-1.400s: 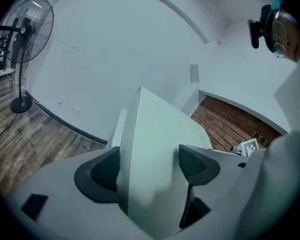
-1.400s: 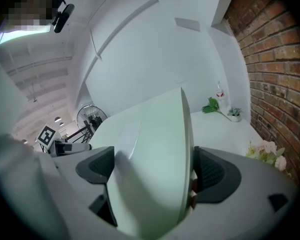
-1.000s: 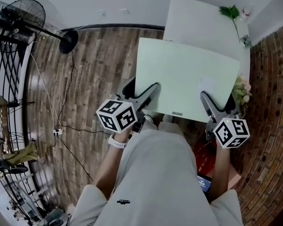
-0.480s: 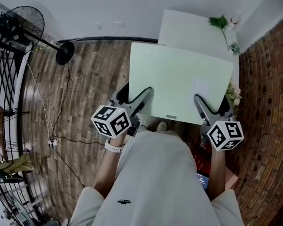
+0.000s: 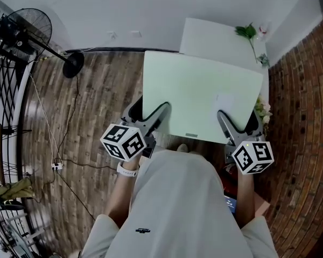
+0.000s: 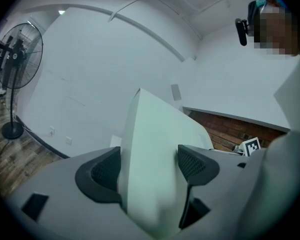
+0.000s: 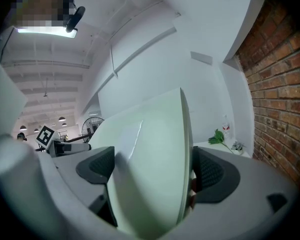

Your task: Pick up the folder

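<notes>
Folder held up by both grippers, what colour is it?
The flat rectangular folder is plain pale green, clearest in the head view.

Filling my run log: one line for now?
pale green flat folder: held aloft; left claw: shut on it; right claw: shut on it

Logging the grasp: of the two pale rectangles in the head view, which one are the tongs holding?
The pale green folder, clamped at its near edge by the left tongs and right tongs. The white table beyond it is not gripped.
</notes>
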Tool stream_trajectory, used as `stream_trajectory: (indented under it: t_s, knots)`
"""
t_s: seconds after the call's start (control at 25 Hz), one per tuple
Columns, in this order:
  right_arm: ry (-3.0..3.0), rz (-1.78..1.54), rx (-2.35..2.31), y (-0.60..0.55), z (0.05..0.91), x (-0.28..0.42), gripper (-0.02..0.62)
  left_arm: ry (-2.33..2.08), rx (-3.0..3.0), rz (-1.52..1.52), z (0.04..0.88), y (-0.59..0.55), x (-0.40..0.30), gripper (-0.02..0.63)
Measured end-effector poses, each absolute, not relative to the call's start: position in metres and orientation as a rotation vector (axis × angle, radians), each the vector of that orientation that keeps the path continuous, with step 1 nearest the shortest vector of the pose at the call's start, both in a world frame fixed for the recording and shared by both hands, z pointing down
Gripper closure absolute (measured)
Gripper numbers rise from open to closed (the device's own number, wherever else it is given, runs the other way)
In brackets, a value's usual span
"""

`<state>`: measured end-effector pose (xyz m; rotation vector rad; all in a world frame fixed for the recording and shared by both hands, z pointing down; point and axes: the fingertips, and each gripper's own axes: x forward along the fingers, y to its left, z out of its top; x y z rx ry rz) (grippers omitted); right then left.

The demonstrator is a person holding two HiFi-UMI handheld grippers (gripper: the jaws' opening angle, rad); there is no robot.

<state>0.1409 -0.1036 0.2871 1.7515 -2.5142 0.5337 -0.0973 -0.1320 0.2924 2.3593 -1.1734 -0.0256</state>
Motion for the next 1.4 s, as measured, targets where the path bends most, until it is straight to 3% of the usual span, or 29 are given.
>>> stream_trajectory:
  t_s: [1.4]
  knots:
    - [-2.596,0.509,1.765,-0.081,0.279,0.153,0.115,-1.226,2.430,-0.032,0.270,-0.107,-0.087,0.244]
